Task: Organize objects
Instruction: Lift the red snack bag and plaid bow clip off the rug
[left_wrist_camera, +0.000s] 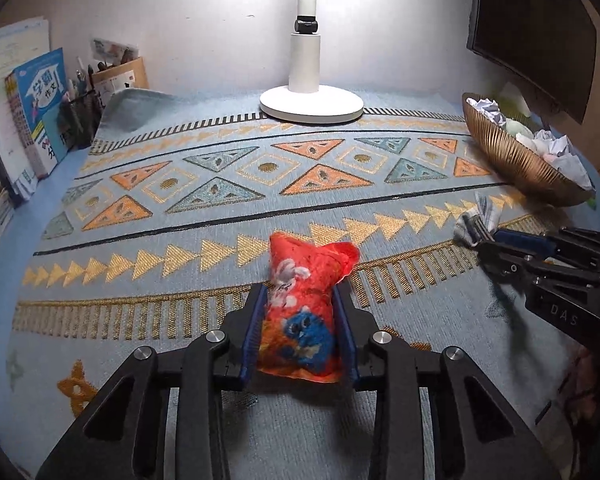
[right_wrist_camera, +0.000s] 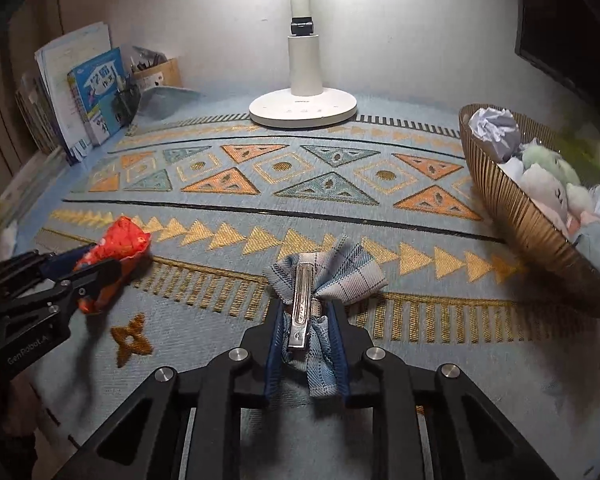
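The left claw (left_wrist_camera: 300, 320) is clamped on a red printed pouch (left_wrist_camera: 306, 312), whose sides are pressed by the blue pads (left_wrist_camera: 256, 332) while its upper end flares out past the fingertips, above the patterned blue cloth (left_wrist_camera: 220, 208) that covers the table. The right claw (right_wrist_camera: 306, 328) is clamped on a plaid bow hair clip (right_wrist_camera: 324, 280), the metal clip bar (right_wrist_camera: 301, 304) being seen upright between the pads and the fabric wings fanned out just beyond them. The two claws are held near each other, side by side over the near half of the cloth, each being visible at the edge of the other's view. The middle of the table, across the bands of triangles and diamonds, is left open for movement. The far edge is bounded by a wall, where a white lamp base (left_wrist_camera: 311, 104) stands on the cloth. The left edge is closed by upright books (left_wrist_camera: 40, 112) and a mesh pen holder (left_wrist_camera: 78, 116), and the cloth's far left corner is seen folded up there. At the right edge, a ribbed golden bowl (left_wrist_camera: 512, 160) is filled with crumpled paper (right_wrist_camera: 494, 128) and soft toys (right_wrist_camera: 548, 168), its rim standing close to the right claw. A dark monitor (left_wrist_camera: 532, 28) overhangs the far right corner.
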`<state>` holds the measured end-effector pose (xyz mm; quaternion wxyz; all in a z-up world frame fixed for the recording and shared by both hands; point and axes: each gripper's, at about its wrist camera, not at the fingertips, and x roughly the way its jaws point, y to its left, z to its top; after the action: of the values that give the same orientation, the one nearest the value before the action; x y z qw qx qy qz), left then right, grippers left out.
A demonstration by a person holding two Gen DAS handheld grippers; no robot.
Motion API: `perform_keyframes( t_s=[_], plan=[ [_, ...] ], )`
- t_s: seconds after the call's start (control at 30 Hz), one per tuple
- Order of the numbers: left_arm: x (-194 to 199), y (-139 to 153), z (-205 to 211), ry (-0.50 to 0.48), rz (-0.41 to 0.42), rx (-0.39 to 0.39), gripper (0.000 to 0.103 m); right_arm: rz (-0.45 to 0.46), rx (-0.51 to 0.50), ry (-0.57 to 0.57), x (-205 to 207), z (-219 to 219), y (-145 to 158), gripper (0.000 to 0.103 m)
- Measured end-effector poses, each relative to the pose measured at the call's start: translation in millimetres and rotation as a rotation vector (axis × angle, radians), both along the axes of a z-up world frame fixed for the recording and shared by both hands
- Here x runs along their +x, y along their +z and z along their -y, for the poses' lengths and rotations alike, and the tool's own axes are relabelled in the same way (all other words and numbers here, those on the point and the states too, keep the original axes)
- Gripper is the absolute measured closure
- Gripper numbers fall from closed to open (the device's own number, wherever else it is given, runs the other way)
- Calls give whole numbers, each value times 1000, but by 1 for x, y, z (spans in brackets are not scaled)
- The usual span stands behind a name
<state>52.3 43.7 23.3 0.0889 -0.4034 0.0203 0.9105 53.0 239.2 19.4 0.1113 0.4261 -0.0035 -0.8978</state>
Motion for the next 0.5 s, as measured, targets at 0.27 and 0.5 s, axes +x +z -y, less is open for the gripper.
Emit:
perform_keyframes(
  t_s=[0.27, 0.5],
  plan=[
    [8, 6, -1, 1, -29, 29, 77, -60, -137, 8, 26, -21, 30, 81],
    [23, 47, -25, -86, -145, 88, 77, -206, -192, -33, 45, -53, 87, 81]
  ],
)
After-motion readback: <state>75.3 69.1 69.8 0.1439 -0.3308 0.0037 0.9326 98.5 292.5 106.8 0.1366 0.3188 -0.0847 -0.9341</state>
